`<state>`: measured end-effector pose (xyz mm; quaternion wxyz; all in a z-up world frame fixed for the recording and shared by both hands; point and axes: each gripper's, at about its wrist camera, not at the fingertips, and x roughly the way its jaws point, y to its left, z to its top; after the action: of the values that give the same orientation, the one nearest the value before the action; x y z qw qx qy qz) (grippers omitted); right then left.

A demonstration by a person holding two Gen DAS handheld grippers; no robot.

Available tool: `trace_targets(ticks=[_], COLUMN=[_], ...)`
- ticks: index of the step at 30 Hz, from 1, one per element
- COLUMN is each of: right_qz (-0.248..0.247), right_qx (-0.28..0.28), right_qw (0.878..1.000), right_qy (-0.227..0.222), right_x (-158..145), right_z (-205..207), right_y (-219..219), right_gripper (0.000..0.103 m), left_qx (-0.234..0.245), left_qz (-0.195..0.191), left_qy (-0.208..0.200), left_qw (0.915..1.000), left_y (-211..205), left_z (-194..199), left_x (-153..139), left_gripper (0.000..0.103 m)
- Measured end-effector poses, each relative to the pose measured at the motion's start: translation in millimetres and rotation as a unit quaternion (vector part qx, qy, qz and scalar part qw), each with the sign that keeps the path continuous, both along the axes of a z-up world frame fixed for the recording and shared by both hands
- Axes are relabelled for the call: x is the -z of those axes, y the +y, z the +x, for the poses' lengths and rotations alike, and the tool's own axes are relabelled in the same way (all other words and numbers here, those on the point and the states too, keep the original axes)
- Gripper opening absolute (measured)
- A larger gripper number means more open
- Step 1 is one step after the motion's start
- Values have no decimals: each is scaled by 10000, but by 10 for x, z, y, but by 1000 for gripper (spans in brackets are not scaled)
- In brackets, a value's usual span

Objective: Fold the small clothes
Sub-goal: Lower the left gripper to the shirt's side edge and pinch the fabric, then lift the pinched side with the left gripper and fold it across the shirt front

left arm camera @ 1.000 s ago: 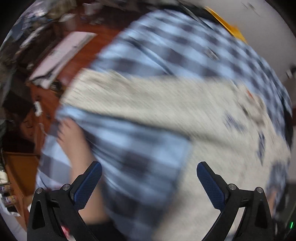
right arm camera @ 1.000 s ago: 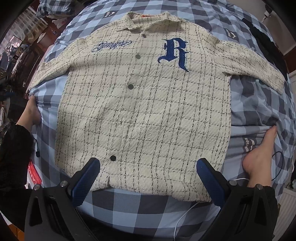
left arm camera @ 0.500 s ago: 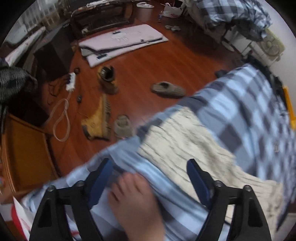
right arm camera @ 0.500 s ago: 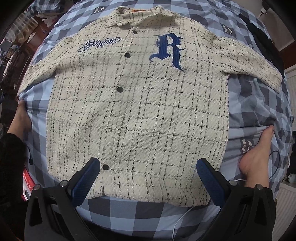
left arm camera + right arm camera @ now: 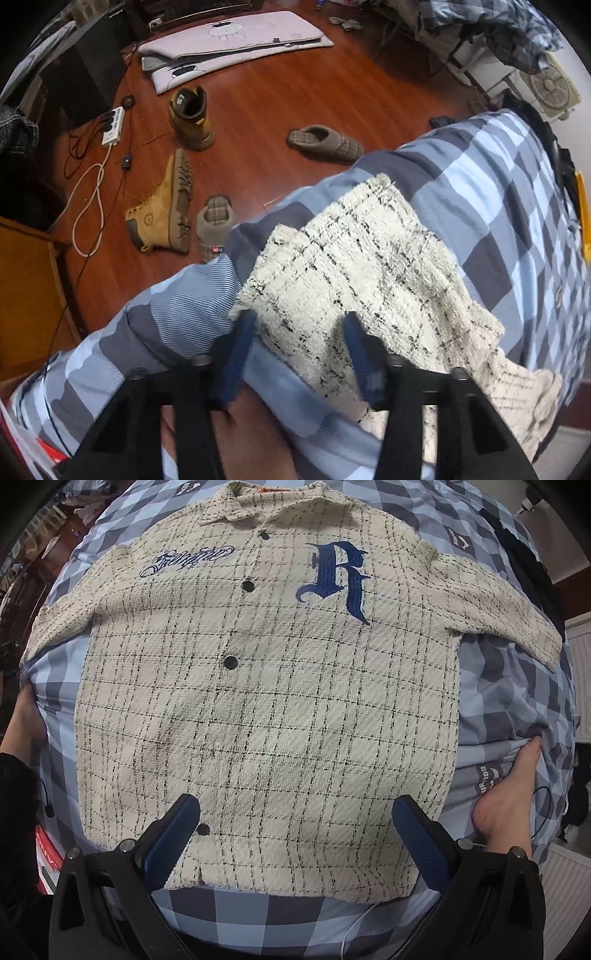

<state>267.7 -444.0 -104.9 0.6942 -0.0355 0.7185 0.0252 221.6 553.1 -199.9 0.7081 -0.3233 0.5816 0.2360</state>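
A cream plaid shirt (image 5: pixel 266 709) with a blue "R" lies flat, front up, on a blue checked bed cover (image 5: pixel 258 904). My right gripper (image 5: pixel 295 834) is open, hovering over the shirt's bottom hem. In the left wrist view the shirt's left sleeve (image 5: pixel 369 266) lies near the bed's edge. My left gripper (image 5: pixel 299 343) is open with its jaws partly closed in, the sleeve's near corner between the blue fingers (image 5: pixel 236 350). A bare foot lies below the left gripper.
The bed cover (image 5: pixel 498 177) ends at a red wooden floor with tan boots (image 5: pixel 162 206), grey slippers (image 5: pixel 325 142), a power strip with cables (image 5: pixel 112 125) and a pink mat (image 5: pixel 236 40). A bare foot (image 5: pixel 509 801) rests on the bed at the right.
The left gripper has swung toward the bed's edge, come down on the left sleeve and narrowed its jaws around the corner. The right gripper has moved a little lower over the hem.
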Motion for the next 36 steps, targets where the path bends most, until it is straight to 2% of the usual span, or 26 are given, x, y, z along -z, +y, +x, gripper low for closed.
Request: trace_targets(ticks=[3, 6, 9, 15, 18, 23, 26, 28, 29, 32, 36], right_qz=[-12, 27, 91, 396, 613, 1051, 1248, 1289, 1350, 1528, 1568], right_qx=[-8, 28, 34, 88, 137, 329, 411, 393, 413, 534, 642], right_qw=[10000, 9999, 9995, 9970, 9943, 9878, 9837, 9819, 9805, 9765, 9732], right_qy=[-41, -118, -291, -663, -859, -1100, -1228, -1329, -1364, -1424, -1558], right_x=[-15, -69, -175, -461, -617, -839, -929, -979, -1007, -1057, -1103], right_z=[9, 8, -4, -84, -140, -244, -325, -371, -395, -438, -489], right_y=[7, -8, -18, -84, -147, -356, -485, -547, -589, -707, -826], right_gripper=[102, 102, 102, 102, 102, 102, 102, 102, 102, 102, 102], left_qx=[3, 7, 44, 221, 384, 1046, 1444, 1805, 2085, 2671, 3505], left_qz=[192, 496, 616, 853, 984, 1250, 1202, 1225, 1247, 1193, 875], left_qy=[-224, -506, -730, -1221, -1577, -2146, -2448, -2622, -2742, -2971, -3182], left_qw=[9996, 9975, 9954, 9886, 9818, 9630, 9512, 9400, 9305, 9089, 8765], left_y=[-46, -101, -154, -431, -674, -1401, -1915, -2343, -2669, -3409, -4615], left_z=[9, 1, -4, -17, -19, 45, 58, 93, 110, 159, 235], left_x=[-106, -370, -650, -1467, -1958, -2792, -3151, -3361, -3493, -3698, -3767], left_gripper=[17, 15, 14, 13, 13, 12, 12, 12, 12, 12, 12])
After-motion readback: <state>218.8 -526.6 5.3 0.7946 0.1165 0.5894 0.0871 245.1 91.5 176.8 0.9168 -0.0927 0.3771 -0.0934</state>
